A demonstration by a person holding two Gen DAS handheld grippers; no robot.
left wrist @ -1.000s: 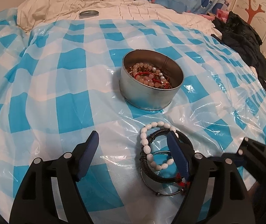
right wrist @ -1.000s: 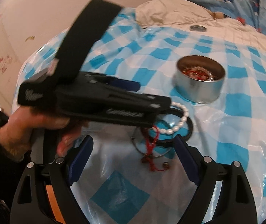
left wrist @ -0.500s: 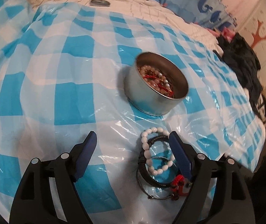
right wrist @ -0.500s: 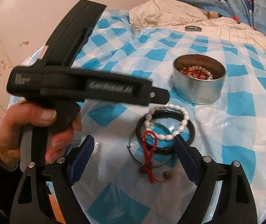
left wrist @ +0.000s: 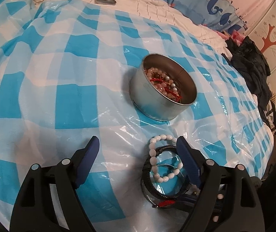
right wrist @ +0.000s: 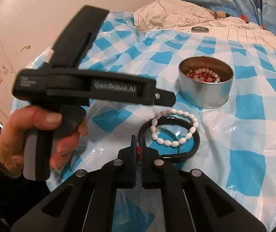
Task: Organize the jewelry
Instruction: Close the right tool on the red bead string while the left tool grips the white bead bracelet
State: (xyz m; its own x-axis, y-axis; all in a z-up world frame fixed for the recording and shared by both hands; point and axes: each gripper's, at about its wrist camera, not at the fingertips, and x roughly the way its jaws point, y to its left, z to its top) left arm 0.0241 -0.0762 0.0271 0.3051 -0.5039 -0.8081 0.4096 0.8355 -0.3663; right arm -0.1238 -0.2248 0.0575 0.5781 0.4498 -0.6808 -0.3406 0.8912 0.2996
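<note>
A round metal tin (left wrist: 141, 96) (right wrist: 203, 94) holding beads and red cords stands on the blue-checked plastic sheet (left wrist: 41, 100). In front of it lie a white bead bracelet (left wrist: 152, 154) (right wrist: 192, 127), a black leather bracelet (left wrist: 147, 176) (right wrist: 196, 141) and a thin metal bangle (right wrist: 167, 132), stacked together. My right gripper (right wrist: 138, 145) is shut on the red cord bracelet (right wrist: 138, 150) (left wrist: 165, 203) at the near edge of that pile. My left gripper (left wrist: 138, 145) (right wrist: 168, 98) hovers above the pile, its jaws opening, with nothing pressed between them.
The tin's lid (left wrist: 105, 0) (right wrist: 199, 29) lies on the cream quilt (left wrist: 157, 5) at the far end. Dark clothes (left wrist: 250, 63) are heaped at the right edge of the bed. A hand (right wrist: 31, 135) holds the left gripper, close to a wall (right wrist: 31, 19).
My right gripper's jaws went from wide open to shut on the red cord. The left gripper rolled slightly and its fingers spread a little more.
</note>
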